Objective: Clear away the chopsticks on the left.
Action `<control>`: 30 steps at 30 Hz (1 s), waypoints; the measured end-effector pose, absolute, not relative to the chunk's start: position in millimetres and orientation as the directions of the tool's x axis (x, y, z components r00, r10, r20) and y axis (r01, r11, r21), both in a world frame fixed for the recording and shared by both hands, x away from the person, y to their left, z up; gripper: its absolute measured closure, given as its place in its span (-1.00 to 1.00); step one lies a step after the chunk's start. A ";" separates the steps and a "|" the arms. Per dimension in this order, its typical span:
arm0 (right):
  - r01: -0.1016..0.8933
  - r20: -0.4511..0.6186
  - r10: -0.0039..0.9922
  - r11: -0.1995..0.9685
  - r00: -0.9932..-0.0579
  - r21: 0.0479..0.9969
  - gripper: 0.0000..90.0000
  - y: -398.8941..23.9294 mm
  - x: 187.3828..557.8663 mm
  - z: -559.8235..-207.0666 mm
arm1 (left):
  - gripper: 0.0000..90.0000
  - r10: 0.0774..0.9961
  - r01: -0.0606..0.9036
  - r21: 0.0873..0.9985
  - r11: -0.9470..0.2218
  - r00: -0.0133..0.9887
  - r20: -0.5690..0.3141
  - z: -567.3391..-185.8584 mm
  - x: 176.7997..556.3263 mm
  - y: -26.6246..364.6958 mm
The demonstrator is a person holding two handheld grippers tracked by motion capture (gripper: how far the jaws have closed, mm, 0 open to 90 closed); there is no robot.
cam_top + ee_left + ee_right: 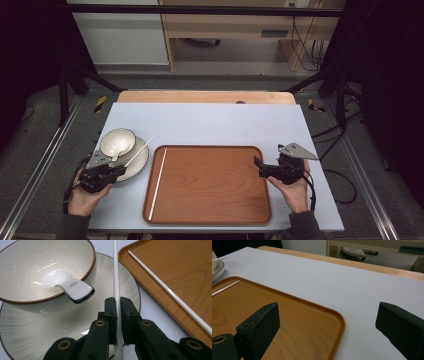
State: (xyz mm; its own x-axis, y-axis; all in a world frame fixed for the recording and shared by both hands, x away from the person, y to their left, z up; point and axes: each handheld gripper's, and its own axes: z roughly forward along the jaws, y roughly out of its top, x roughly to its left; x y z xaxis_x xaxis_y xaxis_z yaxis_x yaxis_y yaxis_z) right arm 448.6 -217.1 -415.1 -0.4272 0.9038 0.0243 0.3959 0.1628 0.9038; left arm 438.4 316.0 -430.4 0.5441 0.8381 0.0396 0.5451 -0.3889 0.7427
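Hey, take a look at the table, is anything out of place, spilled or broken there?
Nothing spilled or broken. The one oddity: the two white chopsticks are split up. One lies in the wooden tray along its left edge, while the other chopstick is clamped in the left gripper over the plate. The spoon rests in the bowl.
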 end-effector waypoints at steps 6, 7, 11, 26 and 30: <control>0.397 0.028 0.907 0.156 -0.421 0.905 -0.88 -219.0 448.1 -414.5 | 0.87 0.861 0.535 0.766 -0.356 0.507 0.045 -422.3 428.9 302.5; 0.394 0.026 0.907 0.157 -0.421 0.906 -0.88 -219.2 448.1 -414.4 | 0.87 0.866 0.524 0.778 -0.347 0.497 0.051 -422.0 426.8 299.1; 0.391 0.025 0.907 0.156 -0.421 0.907 -0.88 -219.4 447.6 -413.6 | 0.87 0.880 0.508 0.801 -0.317 0.473 0.049 -421.5 419.5 289.0; 0.377 0.024 0.912 0.145 -0.409 0.915 -0.89 -220.8 443.6 -408.1 | 0.87 0.911 0.502 0.829 -0.245 0.411 0.020 -417.0 400.8 255.1; 0.377 0.029 0.913 0.138 -0.407 0.916 -0.88 -220.8 443.1 -407.4 | 0.87 0.921 0.504 0.836 -0.220 0.390 0.007 -414.4 400.5 248.8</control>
